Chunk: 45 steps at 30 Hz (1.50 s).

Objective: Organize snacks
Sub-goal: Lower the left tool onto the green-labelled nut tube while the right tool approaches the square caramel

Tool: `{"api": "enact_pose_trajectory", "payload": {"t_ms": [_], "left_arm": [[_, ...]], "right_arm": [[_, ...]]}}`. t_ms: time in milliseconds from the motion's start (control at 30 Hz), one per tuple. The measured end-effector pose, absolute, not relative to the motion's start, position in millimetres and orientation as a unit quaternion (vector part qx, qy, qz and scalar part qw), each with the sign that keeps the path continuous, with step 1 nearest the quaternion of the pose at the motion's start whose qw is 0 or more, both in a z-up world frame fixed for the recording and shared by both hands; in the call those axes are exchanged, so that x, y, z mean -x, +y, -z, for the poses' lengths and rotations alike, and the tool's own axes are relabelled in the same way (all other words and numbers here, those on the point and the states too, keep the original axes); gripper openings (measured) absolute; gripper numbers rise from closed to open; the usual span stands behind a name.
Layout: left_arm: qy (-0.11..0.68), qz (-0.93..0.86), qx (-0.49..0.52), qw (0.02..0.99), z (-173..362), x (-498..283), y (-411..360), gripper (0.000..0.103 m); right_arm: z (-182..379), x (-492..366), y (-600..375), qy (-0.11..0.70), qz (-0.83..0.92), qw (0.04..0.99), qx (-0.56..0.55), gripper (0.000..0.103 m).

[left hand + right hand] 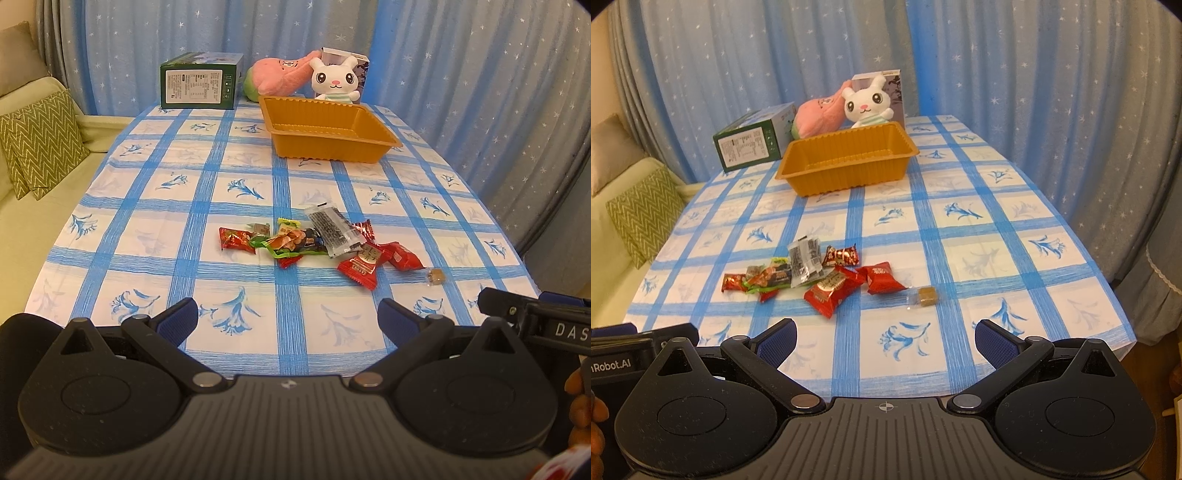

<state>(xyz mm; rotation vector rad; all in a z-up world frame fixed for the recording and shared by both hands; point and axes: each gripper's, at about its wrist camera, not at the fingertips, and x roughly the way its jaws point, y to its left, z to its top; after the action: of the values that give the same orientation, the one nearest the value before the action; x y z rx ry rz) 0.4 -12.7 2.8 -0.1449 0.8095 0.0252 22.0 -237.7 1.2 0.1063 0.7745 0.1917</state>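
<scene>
Both grippers, left [288,321] and right [884,338], jaws apart, empty; the stray brown candy [926,296] is best approached first, then dropped into the orange tray [849,173].

Room is closed off at the back and on the right by blue curtains [461,74] printed with small white stars, hung in vertical folds. Table is covered by a white cloth [236,192] with a blue grid and blue flower motifs. A cream sofa [33,206] is seen to the left, just beside the table; two green zigzag cushions [40,144] are propped on it, with a beige cushion [18,55] behind. Lighting is warm and even.
</scene>
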Motion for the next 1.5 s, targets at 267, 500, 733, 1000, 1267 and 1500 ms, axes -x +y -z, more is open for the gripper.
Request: {"api": "enact_pose_trajectory", "payload": {"t_ms": [267, 500, 733, 1000, 1267, 1500], "left_arm": [[0.391, 0.010, 0.082, 0.917, -3, -15, -1, 0.102], [0.397, 0.022, 0.088, 0.913, 9, -36, 6, 0.098], [0.404, 0.043, 0.074, 0.911, 31, -67, 7, 0.093], [0.409, 0.061, 0.064, 0.908, 50, -93, 3, 0.089], [0.414, 0.073, 0.066, 0.905, 64, -107, -4, 0.087], [0.415, 0.072, 0.066, 0.905, 68, -111, -2, 0.085]], "right_arm": [[0, -34, -244, 0.366, -0.086, 0.925, -0.059, 0.102], [20, -50, -243, 0.372, -0.087, 0.922, -0.061, 0.086], [51, -84, -247, 0.383, -0.070, 0.919, -0.057, 0.073], [85, -125, -242, 0.390, -0.064, 0.919, -0.023, 0.064], [113, -145, -248, 0.407, -0.059, 0.912, 0.001, 0.064], [110, -142, -242, 0.399, -0.075, 0.914, 0.015, 0.041]]}}
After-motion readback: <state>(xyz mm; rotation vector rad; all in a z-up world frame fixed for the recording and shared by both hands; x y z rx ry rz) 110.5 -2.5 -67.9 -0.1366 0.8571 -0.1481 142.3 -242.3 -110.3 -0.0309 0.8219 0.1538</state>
